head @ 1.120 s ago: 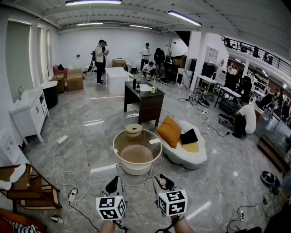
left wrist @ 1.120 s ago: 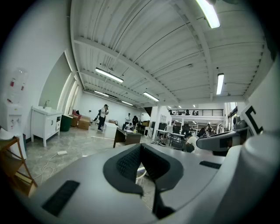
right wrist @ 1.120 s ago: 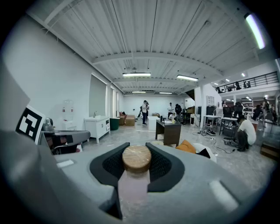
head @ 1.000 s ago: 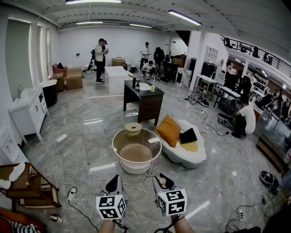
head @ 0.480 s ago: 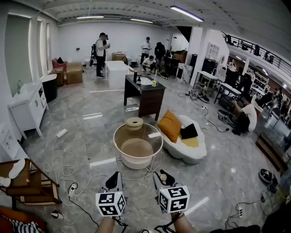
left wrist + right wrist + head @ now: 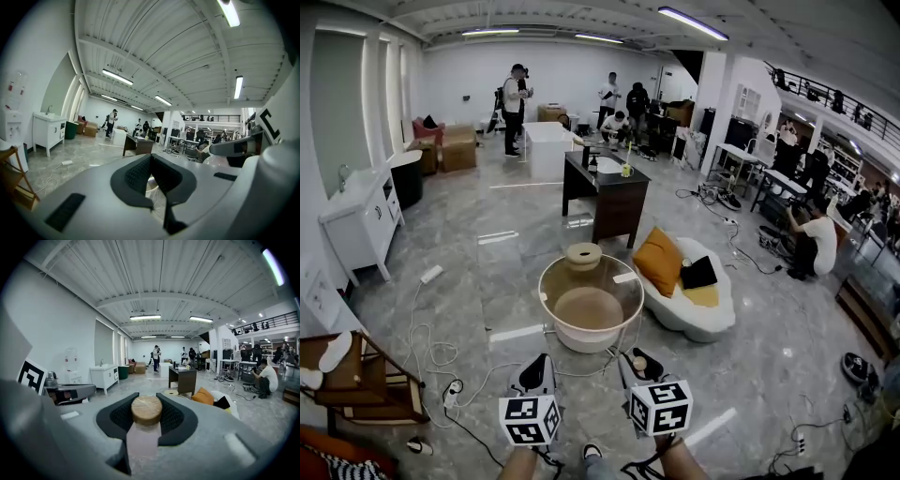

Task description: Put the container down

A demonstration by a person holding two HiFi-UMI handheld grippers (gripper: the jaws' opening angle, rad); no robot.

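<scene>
The container (image 6: pixel 143 439) is a small pale pink jar with a round wooden lid (image 6: pixel 146 409). It sits upright between the black pads of my right gripper (image 6: pixel 146 405), which is shut on it. In the head view the right gripper (image 6: pixel 634 364) is low and just right of centre, and the lid (image 6: pixel 638 363) shows as a tan dot between its fingers. My left gripper (image 6: pixel 535 373) hangs beside it at the same height. In the left gripper view its pads (image 6: pixel 151 165) meet with nothing between them. Both grippers are above the floor, short of a round glass table (image 6: pixel 623 309).
A tan disc-shaped object (image 6: pixel 583 255) rests on the table's far edge. Beyond stands a dark desk (image 6: pixel 605 197); a white lounge seat (image 6: pixel 712 323) with an orange cushion (image 6: pixel 659 261) lies right. Cables (image 6: pixel 441 361) trail on the floor, a wooden rack (image 6: pixel 356 380) stands left, and several people work at the back.
The view has drifted slightly forward and right, so the round table sits a little nearer. Both grippers keep the same pose, and the container stays in the right jaws.
</scene>
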